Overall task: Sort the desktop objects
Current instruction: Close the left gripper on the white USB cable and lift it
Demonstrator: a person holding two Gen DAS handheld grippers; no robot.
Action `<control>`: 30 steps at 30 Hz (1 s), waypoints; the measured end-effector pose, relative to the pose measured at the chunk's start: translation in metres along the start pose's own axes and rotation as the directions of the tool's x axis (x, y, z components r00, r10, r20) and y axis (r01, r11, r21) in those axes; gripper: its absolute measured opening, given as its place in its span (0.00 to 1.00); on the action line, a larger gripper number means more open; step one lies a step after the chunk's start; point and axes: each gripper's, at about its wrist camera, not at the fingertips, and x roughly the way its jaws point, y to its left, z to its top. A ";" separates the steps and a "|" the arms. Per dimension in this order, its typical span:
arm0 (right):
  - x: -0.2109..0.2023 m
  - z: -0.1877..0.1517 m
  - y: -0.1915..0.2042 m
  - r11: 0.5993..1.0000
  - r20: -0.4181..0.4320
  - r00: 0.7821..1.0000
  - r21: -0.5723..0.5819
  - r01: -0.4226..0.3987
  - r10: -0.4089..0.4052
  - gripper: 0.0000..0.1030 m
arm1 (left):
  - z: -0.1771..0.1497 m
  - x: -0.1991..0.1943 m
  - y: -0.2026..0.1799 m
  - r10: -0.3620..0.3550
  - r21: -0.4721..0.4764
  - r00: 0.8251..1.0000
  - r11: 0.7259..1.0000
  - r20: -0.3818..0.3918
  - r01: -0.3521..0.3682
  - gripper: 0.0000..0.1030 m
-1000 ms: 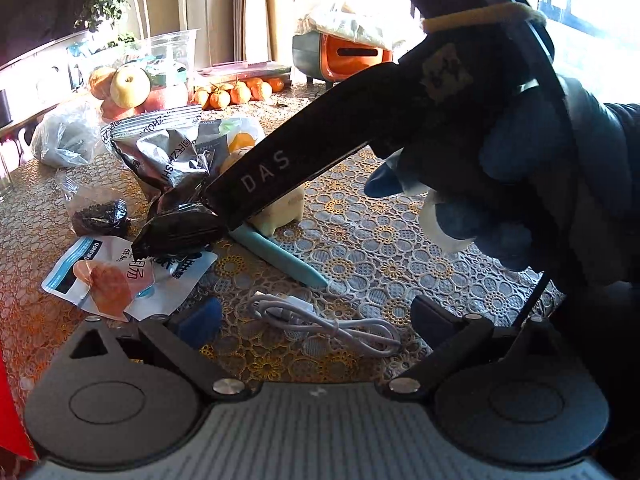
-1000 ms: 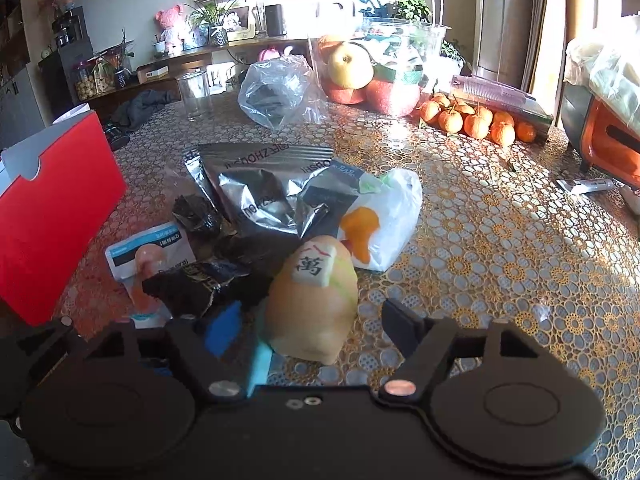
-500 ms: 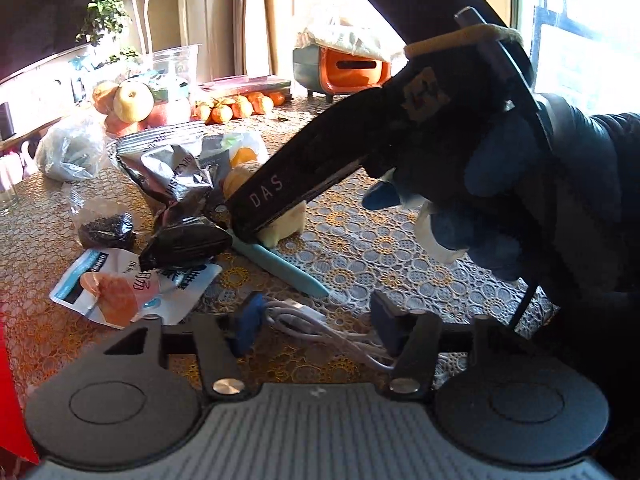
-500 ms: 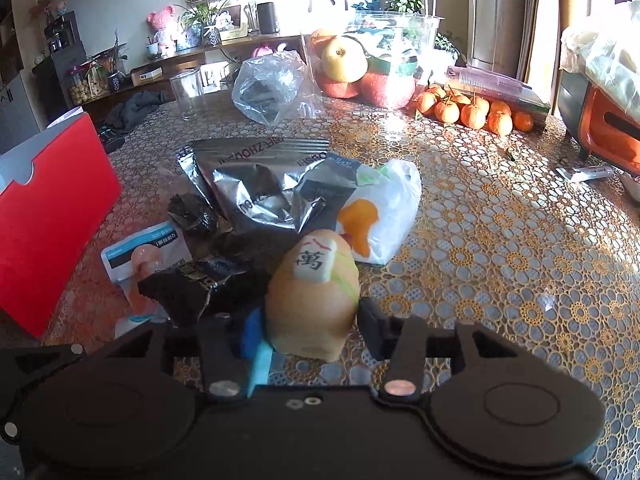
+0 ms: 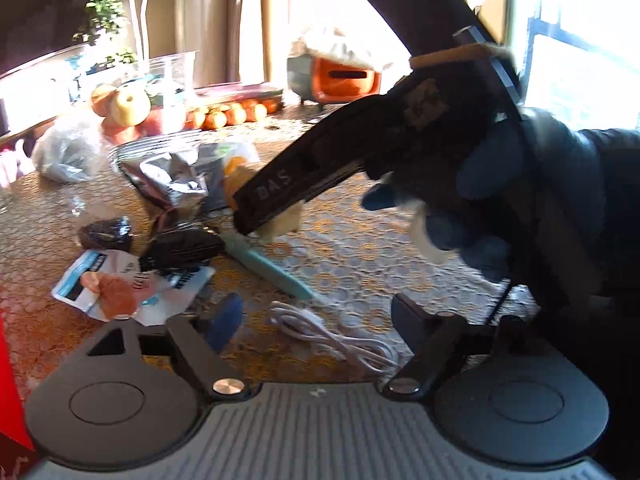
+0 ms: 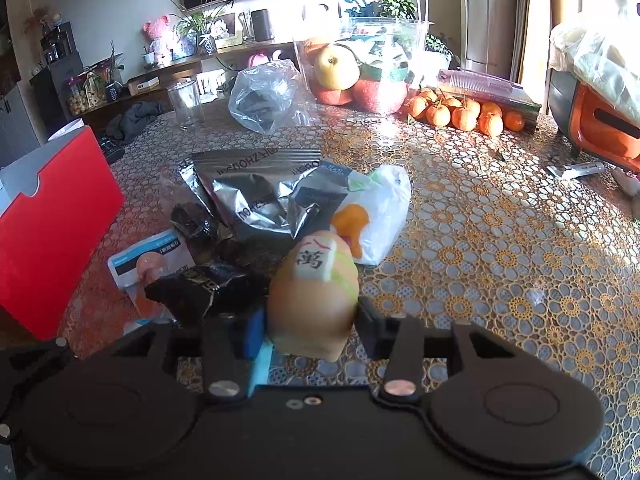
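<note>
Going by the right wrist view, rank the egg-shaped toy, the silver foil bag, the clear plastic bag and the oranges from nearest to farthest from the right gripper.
1. Egg-shaped toy: clamped between the fingers of the right gripper.
2. Silver foil bag: just beyond it, slightly left.
3. Clear plastic bag: farther back, left of centre.
4. Oranges: far right, by the fruit container. These two are close to call.

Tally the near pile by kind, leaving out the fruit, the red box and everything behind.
egg-shaped toy: 1
teal pen: 1
white cable: 1
silver foil bag: 1
white plastic bag: 1
black wrapper: 1
blue-and-white packet: 1
clear bag of dark bits: 1
Total: 8
</note>
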 end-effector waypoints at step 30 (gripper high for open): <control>-0.013 -0.004 -0.002 1.000 0.010 1.000 -0.015 0.017 -0.017 0.43 | -0.001 0.012 0.008 0.011 0.035 0.999 0.999 -0.031 -0.010 0.32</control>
